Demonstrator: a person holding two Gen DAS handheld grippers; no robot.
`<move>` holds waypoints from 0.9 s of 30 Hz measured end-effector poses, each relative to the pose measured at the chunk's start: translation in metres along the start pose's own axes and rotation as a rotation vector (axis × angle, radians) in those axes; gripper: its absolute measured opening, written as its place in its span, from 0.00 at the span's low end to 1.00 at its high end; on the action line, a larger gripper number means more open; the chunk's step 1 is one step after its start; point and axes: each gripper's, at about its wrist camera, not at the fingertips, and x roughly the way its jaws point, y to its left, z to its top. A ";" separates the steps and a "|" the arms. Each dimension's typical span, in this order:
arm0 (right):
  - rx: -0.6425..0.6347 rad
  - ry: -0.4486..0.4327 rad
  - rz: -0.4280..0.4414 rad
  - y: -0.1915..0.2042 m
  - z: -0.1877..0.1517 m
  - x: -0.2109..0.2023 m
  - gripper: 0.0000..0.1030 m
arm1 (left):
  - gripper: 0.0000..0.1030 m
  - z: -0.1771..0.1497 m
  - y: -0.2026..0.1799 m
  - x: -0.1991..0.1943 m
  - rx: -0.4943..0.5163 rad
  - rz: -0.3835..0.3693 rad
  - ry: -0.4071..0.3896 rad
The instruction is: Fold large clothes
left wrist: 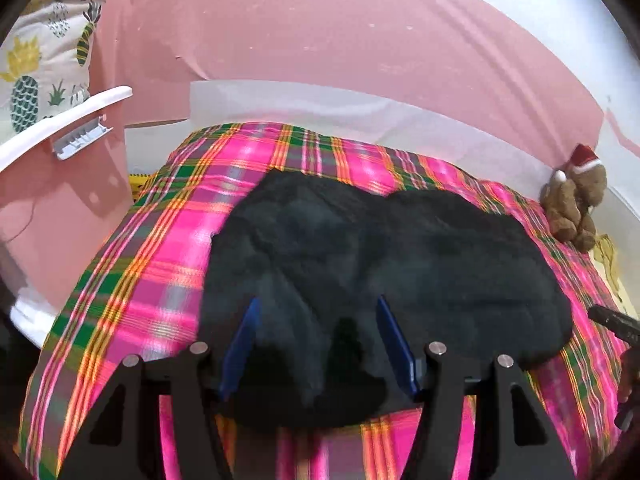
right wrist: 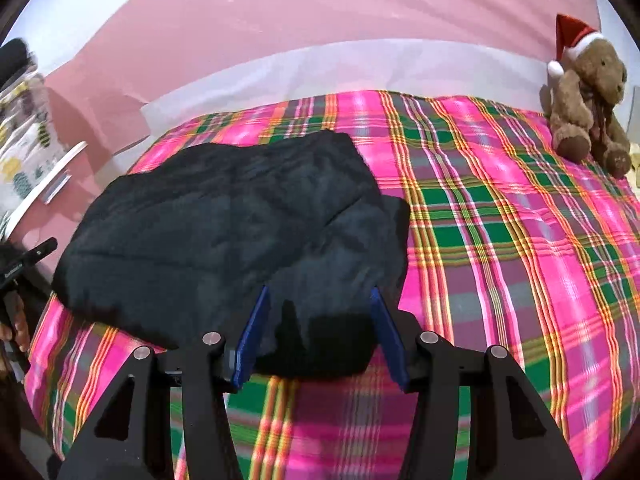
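Observation:
A large black padded garment [left wrist: 380, 256] lies spread on a pink, green and orange plaid bed cover [left wrist: 132, 280]. It also shows in the right wrist view [right wrist: 224, 232] on the cover [right wrist: 500, 240]. My left gripper [left wrist: 318, 312] is open, its blue fingers wide apart above the garment's near edge, holding nothing. My right gripper [right wrist: 320, 300] is open too, its blue fingers straddling the garment's near right corner without gripping it. The right gripper's body shows at the far right of the left wrist view [left wrist: 614, 320].
A brown teddy bear with a red Santa hat [right wrist: 588, 100] sits at the bed's far right corner, also seen in the left wrist view [left wrist: 576, 200]. A pink wall [left wrist: 320, 40] runs behind the bed. A pineapple-print pillow [left wrist: 44, 48] and a white shelf edge [left wrist: 68, 120] stand at the left.

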 end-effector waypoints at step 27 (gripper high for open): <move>-0.063 -0.062 0.044 0.069 -0.130 -0.144 0.51 | 0.71 -0.131 -0.104 -0.155 0.040 0.030 0.021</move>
